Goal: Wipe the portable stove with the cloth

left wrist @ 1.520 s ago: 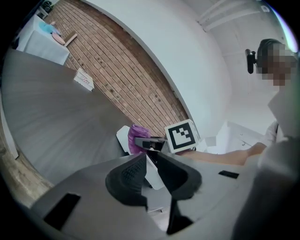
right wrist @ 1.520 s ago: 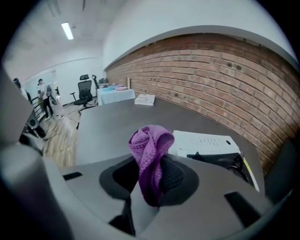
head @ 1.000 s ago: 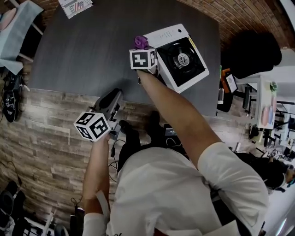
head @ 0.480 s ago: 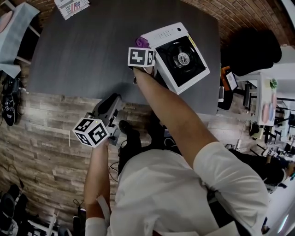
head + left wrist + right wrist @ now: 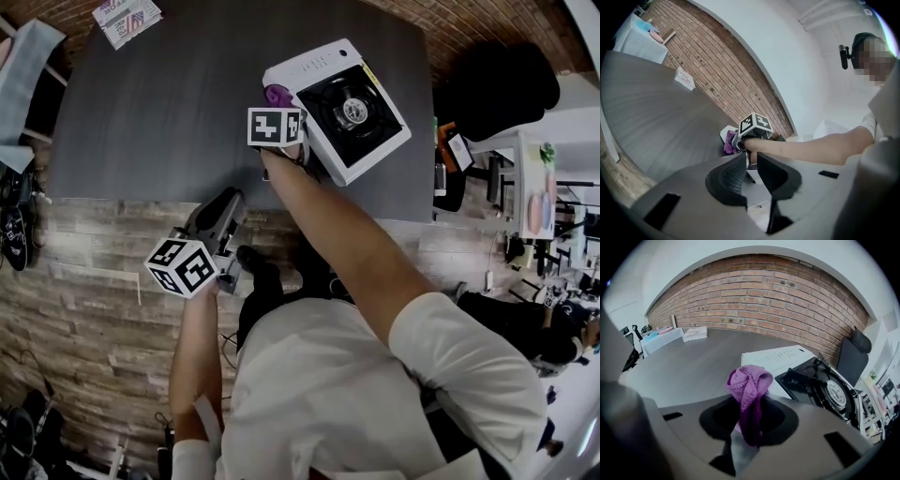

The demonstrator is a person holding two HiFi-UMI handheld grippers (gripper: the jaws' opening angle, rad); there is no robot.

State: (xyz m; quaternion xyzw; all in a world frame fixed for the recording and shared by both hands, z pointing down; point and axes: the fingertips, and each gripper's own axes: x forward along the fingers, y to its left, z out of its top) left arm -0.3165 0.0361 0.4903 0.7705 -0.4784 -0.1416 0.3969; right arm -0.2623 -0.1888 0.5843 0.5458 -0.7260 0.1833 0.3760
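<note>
My right tool (image 5: 747, 420), clamped on the cloth (image 5: 749, 380), has the stove (image 5: 813, 380) just ahead-right; left tool (image 5: 749, 176), slightly apart and empty, hangs well back

Dark grey bench (image 5: 159, 103). White portable stove (image 5: 339, 105) with a black burner top sits on the bench's right half, skewed to its edges. Right claw (image 5: 277, 111) is at the stove's left side. Purple cloth (image 5: 277, 95) is bunched at its tip, against the white casing. Left claw (image 5: 227, 201) hangs at the bench's near edge, partly over plank floor (image 5: 84, 281). Papers (image 5: 127, 19) lie at the far left corner.
</note>
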